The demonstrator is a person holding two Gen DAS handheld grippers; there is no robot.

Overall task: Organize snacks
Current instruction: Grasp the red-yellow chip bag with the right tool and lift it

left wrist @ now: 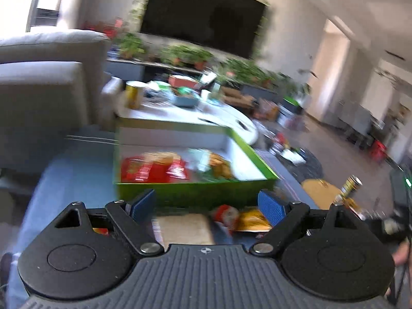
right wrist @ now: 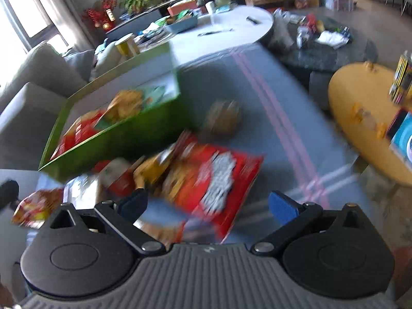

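Note:
A green box sits on a blue-grey cloth and holds a red snack bag and a yellow-orange snack bag. My left gripper is open and empty, just in front of the box's near wall, above loose snack packs. In the right wrist view the same green box lies to the left. A large red chip bag lies on the cloth. My right gripper is open above that bag. Both views are blurred.
A brown round snack lies on the cloth beyond the red bag. More packs lie at the left. A yellow round table with a can stands right. A white table and grey sofa stand behind.

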